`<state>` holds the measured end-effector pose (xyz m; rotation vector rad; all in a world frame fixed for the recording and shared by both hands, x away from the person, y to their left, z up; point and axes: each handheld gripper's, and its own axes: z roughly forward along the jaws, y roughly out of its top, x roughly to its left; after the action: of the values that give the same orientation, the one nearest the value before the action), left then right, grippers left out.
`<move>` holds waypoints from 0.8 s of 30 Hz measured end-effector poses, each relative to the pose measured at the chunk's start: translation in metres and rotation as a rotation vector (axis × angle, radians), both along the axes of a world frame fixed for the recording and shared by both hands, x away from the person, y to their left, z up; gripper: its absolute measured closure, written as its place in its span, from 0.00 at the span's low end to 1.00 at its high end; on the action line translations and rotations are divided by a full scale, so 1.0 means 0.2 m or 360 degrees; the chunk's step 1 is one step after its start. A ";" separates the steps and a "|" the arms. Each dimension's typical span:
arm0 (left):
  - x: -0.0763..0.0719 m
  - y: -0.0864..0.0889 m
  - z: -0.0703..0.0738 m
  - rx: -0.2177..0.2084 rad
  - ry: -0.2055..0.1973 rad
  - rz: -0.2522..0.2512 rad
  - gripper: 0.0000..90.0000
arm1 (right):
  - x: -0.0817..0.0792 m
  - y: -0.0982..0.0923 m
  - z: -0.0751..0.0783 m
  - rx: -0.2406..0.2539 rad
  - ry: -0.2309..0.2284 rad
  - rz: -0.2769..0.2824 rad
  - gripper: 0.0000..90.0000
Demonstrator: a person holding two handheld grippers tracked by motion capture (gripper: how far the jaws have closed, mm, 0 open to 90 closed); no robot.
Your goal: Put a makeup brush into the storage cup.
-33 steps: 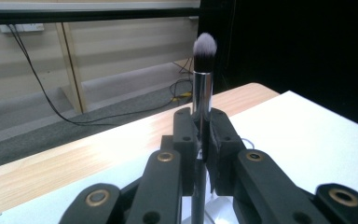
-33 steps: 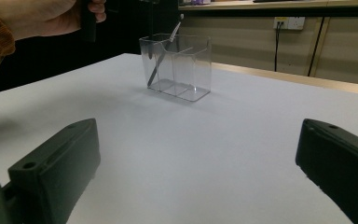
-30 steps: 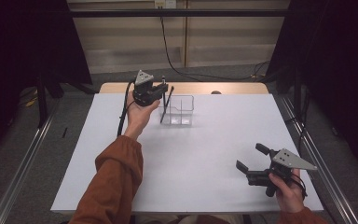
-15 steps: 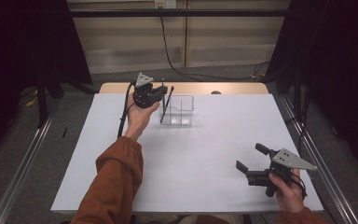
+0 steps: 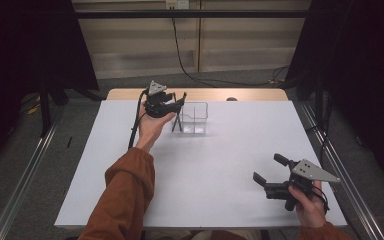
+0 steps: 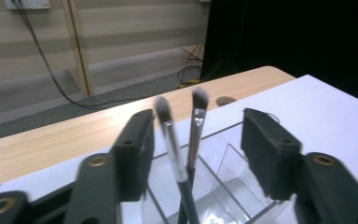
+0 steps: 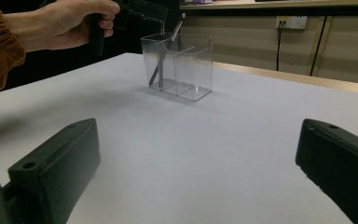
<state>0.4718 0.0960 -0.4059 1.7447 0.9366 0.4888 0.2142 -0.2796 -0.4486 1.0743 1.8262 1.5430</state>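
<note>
Left tool (image 5: pixel 178 101) is up at the far edge of the table (image 5: pixel 220 200), held in the left hand (image 5: pixel 152 125), jaws apart and empty. It sits just over the left end of the clear box (image 5: pixel 194 118). In the left gripper view two brushes (image 6: pixel 182 140) stand between the open jaws, bristles up, handles down in the box's left compartment, touching neither jaw. The one on the left leans left, the other is nearer upright. The box has a divider; right compartment looks empty. In the right gripper view the brushes (image 7: pixel 165 51) lean inside the box (image 7: pixel 178 65), well apart from that tool. Right tool (image 5: pixel 270 170) is low at the near right of the table in the right hand (image 5: pixel 307 200), jaws wide apart, nothing between them.
</note>
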 end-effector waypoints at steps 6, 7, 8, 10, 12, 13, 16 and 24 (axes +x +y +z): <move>0.00 0.03 -0.01 -0.0038 -0.0001 0.0033 0.26 | 0.00 0.00 0.00 -0.0007 0.0005 0.0001 0.00; 0.00 0.03 -0.01 -0.0037 -0.0004 0.0034 0.23 | 0.00 0.00 0.00 -0.0007 0.0004 0.0003 0.00; 0.00 0.04 0.00 -0.0042 -0.0011 0.0040 0.22 | 0.00 0.00 0.00 -0.0007 0.0003 0.0002 0.00; 0.00 0.05 0.00 -0.0049 -0.0019 0.0035 0.20 | 0.00 0.00 0.00 -0.0006 0.0001 0.0000 0.00; 0.00 0.06 0.01 -0.0061 -0.0025 0.0052 0.15 | 0.00 0.00 0.00 -0.0002 -0.0001 -0.0002 0.00; 0.00 0.06 0.01 -0.0063 -0.0029 0.0056 0.12 | 0.00 0.00 0.00 -0.0003 -0.0004 -0.0002 0.00; 0.00 0.08 0.02 -0.0062 -0.0044 0.0062 0.08 | 0.00 0.00 0.00 -0.0008 -0.0003 -0.0002 0.00; -0.01 0.11 0.05 -0.0075 -0.0080 0.0038 0.05 | -0.01 -0.02 -0.01 -0.0008 0.0003 -0.0025 0.00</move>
<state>0.4698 0.1174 -0.3963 1.6734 0.9271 0.5194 0.2129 -0.2842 -0.4501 1.0858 1.8180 1.5277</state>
